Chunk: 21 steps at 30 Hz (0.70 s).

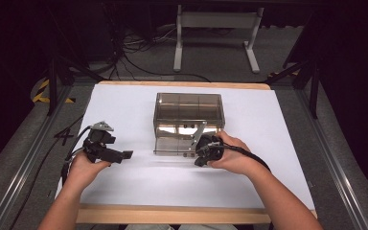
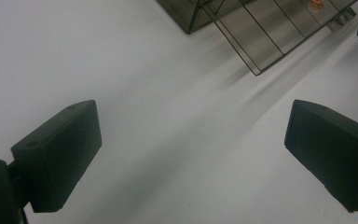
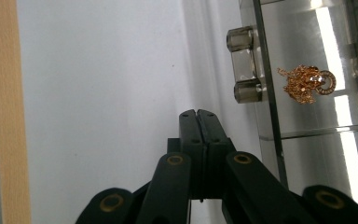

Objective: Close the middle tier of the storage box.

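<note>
Left of the smoky clear box (image 1: 188, 115), the left gripper (image 2: 193, 154) hangs wide open and empty. Beside the drawer's handle (image 3: 242, 65), the right gripper (image 3: 198, 116) is closed on nothing. Inside lies gold jewellery (image 3: 307, 83): probably light, limp, snag-prone, best pinched at its ring.

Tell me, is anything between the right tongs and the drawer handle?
Nothing visible is. Bare white table lies between the shut right tongs and the handle.
</note>
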Available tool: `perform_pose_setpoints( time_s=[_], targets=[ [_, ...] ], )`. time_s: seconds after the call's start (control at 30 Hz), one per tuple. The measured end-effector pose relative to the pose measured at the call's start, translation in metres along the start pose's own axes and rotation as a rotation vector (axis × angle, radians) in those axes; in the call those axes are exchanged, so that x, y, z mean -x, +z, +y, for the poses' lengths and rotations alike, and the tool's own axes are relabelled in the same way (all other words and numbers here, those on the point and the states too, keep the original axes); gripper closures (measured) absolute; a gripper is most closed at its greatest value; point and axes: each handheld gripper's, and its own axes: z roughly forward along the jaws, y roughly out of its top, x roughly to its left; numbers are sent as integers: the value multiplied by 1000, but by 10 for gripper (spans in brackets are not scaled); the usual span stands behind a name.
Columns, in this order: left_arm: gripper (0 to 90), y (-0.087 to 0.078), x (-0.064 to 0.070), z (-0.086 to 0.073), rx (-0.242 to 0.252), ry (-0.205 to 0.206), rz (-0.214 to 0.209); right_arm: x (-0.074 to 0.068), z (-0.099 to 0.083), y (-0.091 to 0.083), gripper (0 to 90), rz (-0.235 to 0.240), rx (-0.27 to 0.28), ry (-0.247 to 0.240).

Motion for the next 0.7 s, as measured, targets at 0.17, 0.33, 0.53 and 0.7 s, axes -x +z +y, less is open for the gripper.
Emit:
perform_pose_setpoints(
  time_s=[0.17, 0.33, 0.53, 0.7],
  targets=[
    [45, 0, 0, 0, 1, 1, 2, 2, 0, 4, 900, -4, 3, -4],
    [45, -1, 1, -2, 5, -2, 2, 5, 1, 7, 900, -21, -7, -3],
    [45, -1, 0, -3, 3, -2, 3, 7, 2, 9, 900, -46, -9, 0],
    [45, 0, 0, -3, -1, -5, -3, 8, 3, 8, 900, -70, -5, -1]
  ],
)
